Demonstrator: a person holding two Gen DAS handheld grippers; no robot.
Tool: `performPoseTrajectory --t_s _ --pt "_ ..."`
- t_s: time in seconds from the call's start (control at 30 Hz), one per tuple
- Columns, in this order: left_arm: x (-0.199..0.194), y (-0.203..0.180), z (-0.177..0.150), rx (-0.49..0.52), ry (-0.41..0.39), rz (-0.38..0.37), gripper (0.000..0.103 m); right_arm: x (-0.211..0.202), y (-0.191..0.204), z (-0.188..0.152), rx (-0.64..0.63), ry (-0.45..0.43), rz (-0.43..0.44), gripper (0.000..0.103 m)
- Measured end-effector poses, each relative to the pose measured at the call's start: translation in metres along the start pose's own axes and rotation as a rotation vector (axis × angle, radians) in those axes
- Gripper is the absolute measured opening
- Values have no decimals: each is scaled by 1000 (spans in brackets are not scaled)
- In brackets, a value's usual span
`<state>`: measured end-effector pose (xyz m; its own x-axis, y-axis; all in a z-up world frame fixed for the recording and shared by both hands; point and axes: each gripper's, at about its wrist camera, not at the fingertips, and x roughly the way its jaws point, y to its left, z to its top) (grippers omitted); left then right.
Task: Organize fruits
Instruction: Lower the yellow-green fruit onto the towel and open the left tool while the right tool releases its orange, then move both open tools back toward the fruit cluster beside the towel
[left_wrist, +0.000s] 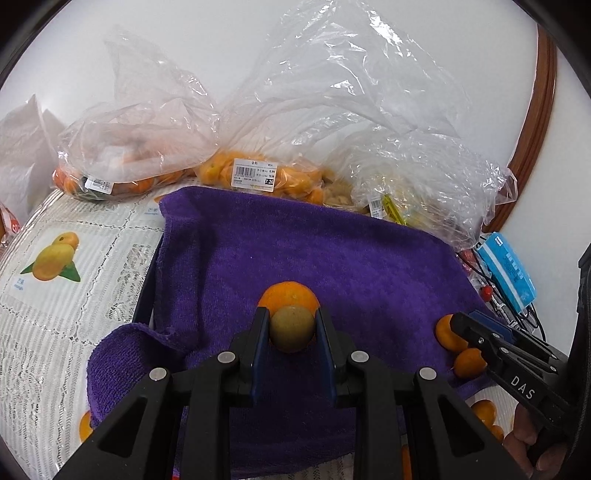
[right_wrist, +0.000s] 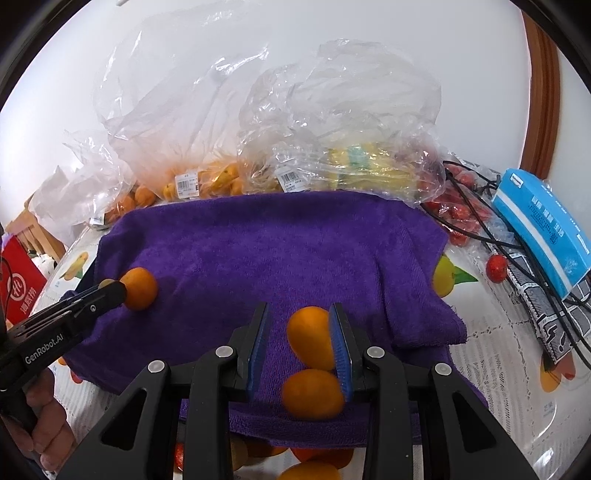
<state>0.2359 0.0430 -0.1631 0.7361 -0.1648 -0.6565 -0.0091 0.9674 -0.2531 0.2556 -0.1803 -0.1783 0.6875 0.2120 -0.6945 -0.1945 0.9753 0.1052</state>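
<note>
A purple towel (left_wrist: 295, 251) (right_wrist: 277, 243) lies over a tray. My left gripper (left_wrist: 291, 328) is shut on a small green-brown round fruit (left_wrist: 291, 330), held just above the towel in front of an orange fruit (left_wrist: 288, 293). In the right wrist view the left gripper (right_wrist: 110, 290) touches that orange fruit (right_wrist: 140, 288). My right gripper (right_wrist: 301, 343) is open over the towel; two orange kumquats (right_wrist: 310, 343) (right_wrist: 314, 393) lie between its fingers, against the right pad. In the left wrist view the right gripper (left_wrist: 458, 325) sits beside these two kumquats (left_wrist: 448, 332) (left_wrist: 469, 363).
Clear plastic bags of oranges (left_wrist: 122, 166), kumquats (left_wrist: 258, 173) and yellow fruit (right_wrist: 369, 166) stand behind the towel. A blue box (right_wrist: 543, 229), black cables and red fruits (right_wrist: 458, 218) lie to the right. A red box (right_wrist: 18, 284) stands at the left.
</note>
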Motion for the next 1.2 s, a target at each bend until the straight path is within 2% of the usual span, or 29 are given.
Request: performPoseTrajectory --t_s 0.1,0.23,0.33,0.63,0.8,1.03,1.1,1.2 --pt "0 1 0 -4 5 -4 24 0 -2 1 5 1 -7 34" --pt "-2 0 0 -3 -8 -17 24 -4 -6 2 28 -7 -5 42" --pt "-5 -1 -1 4 -18 -23 32 -7 -9 3 40 -22 3 46" --pt "-8 1 -1 -3 -19 -33 35 -8 -11 3 46 -38 -19 46" --pt "-10 1 -1 -3 -32 -33 37 -16 -5 2 9 -92 -53 46" --pt "-8 3 0 -14 -22 -35 38 -23 -7 3 2 -139 -81 56" --pt "-9 3 0 -16 -26 -38 38 -24 -8 4 12 -144 -93 56" --pt "-11 2 1 -10 -35 -35 40 -28 -10 6 33 -134 -62 56"
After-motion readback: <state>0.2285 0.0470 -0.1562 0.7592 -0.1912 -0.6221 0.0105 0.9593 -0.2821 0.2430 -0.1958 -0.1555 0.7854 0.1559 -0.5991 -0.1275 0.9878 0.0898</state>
